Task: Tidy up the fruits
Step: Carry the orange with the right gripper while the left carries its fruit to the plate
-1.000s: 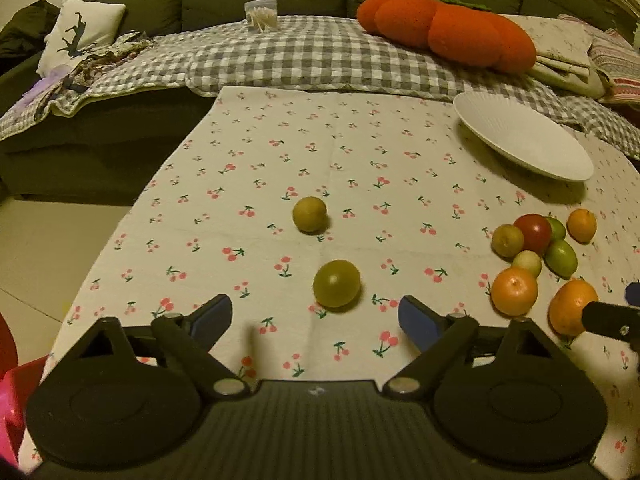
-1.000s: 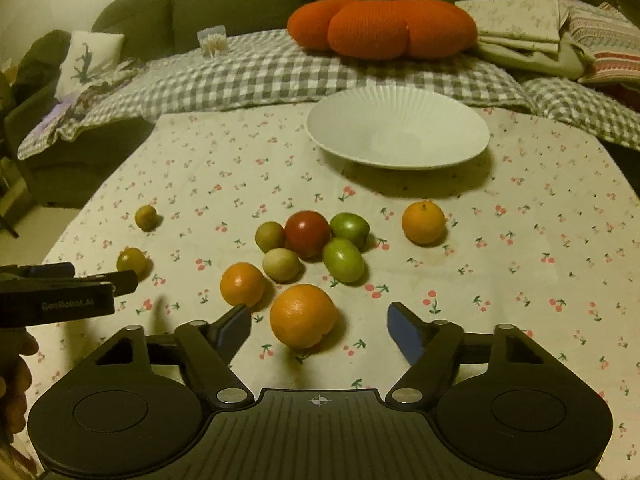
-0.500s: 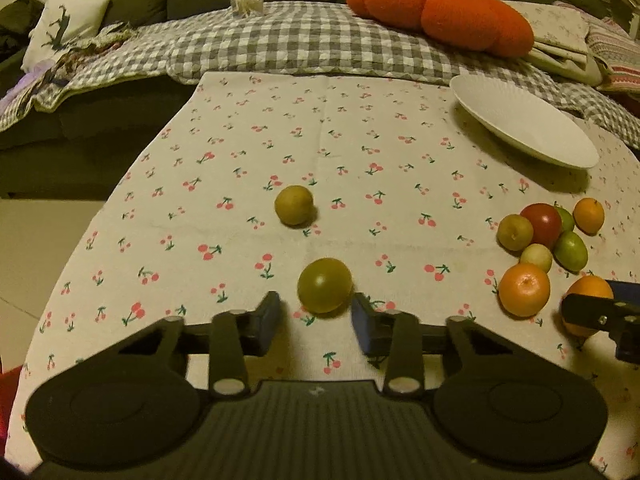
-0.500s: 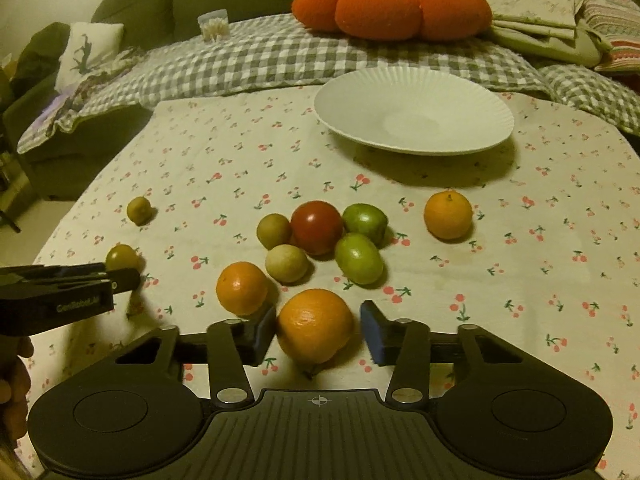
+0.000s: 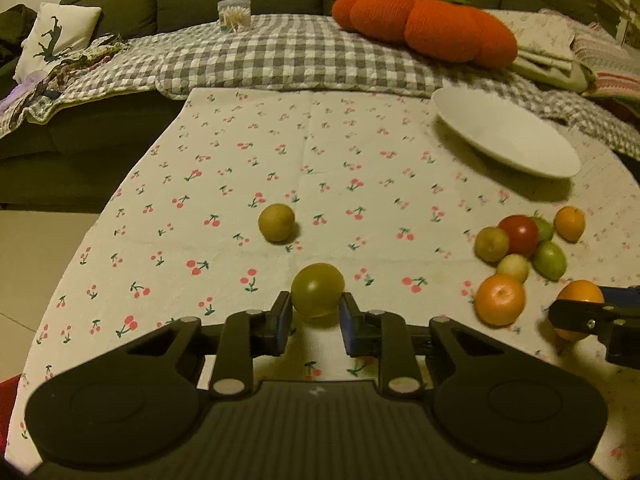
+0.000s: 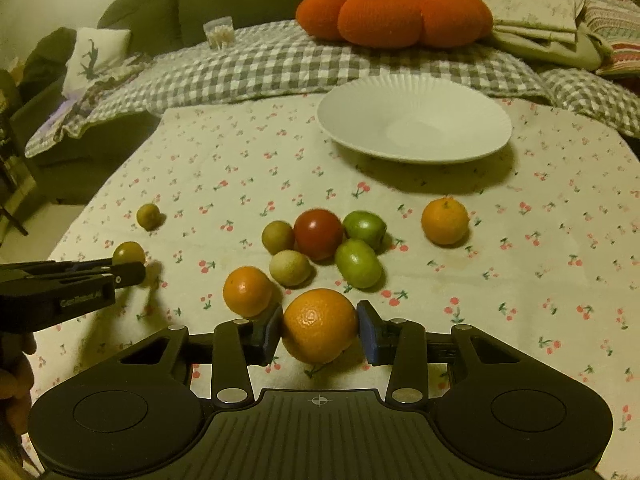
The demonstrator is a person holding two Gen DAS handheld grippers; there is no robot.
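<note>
A: Olive-green, that round fruit [image 5: 317, 295] you had between the blue pads of your left hand-held gripper [image 5: 315, 316]. Both pads were pressed against its sides, low over the cherry-print cloth [image 5: 320, 168] on the bench.

B: And my right one?

A: Your right hand-held gripper [image 6: 318, 327] was clamped on the big orange [image 6: 319, 325], a pad touching each side, at the near edge of the fruit cluster.

B: What lay around it?

A: Just left of the big orange sat a smaller orange [image 6: 247, 290]. Behind them you had a pale round fruit [image 6: 290, 267], a brownish one [image 6: 278, 237], a red tomato [image 6: 319, 233] and 2 green fruits [image 6: 358, 263] bunched together, touching. 1 more orange [image 6: 445, 221] sat apart to the right.

B: And the dish?

A: The white plate [image 6: 415, 120] stood at the far side of the cloth with nothing on it. Another yellowish fruit [image 5: 276, 222] lay alone beyond your left hand-held gripper, well apart from the cluster.
</note>
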